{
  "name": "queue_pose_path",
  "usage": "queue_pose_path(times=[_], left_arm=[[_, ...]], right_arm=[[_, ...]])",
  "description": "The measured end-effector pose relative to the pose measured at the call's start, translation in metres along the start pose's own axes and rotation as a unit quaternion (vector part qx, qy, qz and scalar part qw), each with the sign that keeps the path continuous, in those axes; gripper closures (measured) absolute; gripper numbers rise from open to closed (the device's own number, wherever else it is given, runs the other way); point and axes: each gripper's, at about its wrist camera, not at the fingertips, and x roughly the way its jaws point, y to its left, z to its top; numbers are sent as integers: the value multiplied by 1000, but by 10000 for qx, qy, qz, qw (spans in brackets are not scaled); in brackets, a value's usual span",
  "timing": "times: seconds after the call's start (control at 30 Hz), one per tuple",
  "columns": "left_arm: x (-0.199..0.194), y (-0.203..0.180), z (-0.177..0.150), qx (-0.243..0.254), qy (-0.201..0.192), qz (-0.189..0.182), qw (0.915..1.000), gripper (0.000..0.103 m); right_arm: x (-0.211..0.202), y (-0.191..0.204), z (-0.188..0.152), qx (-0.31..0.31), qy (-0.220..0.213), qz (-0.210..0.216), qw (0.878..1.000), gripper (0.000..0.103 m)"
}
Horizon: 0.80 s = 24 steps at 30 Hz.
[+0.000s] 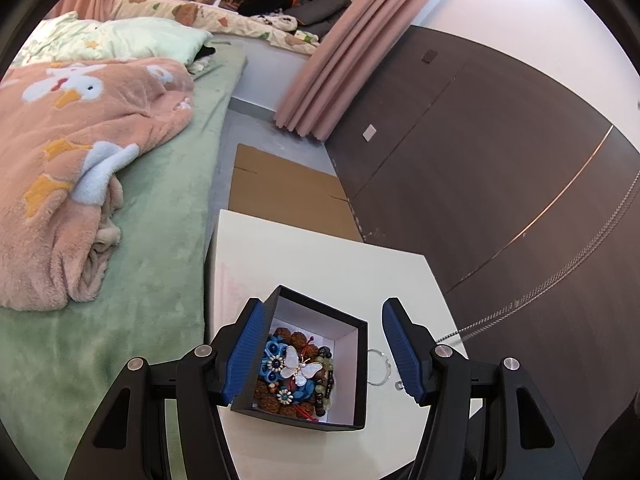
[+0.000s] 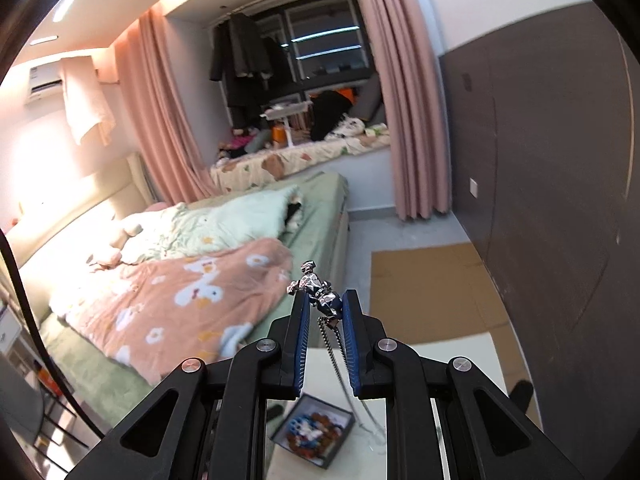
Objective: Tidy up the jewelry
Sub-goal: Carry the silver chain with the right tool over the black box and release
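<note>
The right gripper pinches a silver pendant between its jaws, and its chain hangs down. The left gripper has its jaws spread wide around a black box of jewelry on the white table.

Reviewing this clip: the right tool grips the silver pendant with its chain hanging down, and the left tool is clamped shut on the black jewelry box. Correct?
Not quite. In the left wrist view the left tool is open, straddling the black jewelry box. The right tool does grip the silver pendant, chain hanging.
</note>
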Motion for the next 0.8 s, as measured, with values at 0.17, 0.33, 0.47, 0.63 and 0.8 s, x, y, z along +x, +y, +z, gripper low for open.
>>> queue_pose_path(times=[0.17, 0.33, 0.47, 0.63, 0.8], left_arm=[[-5, 1, -1, 0, -39, -31, 10000, 41], [-10, 6, 1, -70, -82, -42, 9999, 41], [-13, 10, 2, -130, -105, -74, 9998, 41], [-13, 12, 3, -135, -69, -38, 9999, 41], [-10, 16, 4, -220, -16, -14, 9998, 41]], right_arm=[[5, 25, 17, -139, -121, 124, 9998, 85], [26, 39, 13, -161, 10, 243, 9996, 85], [49, 42, -4, -132, 237, 284, 9992, 85], [77, 41, -29, -58, 538, 321, 9980, 85], [115, 35, -65, 49, 1072, 387, 9935, 85]])
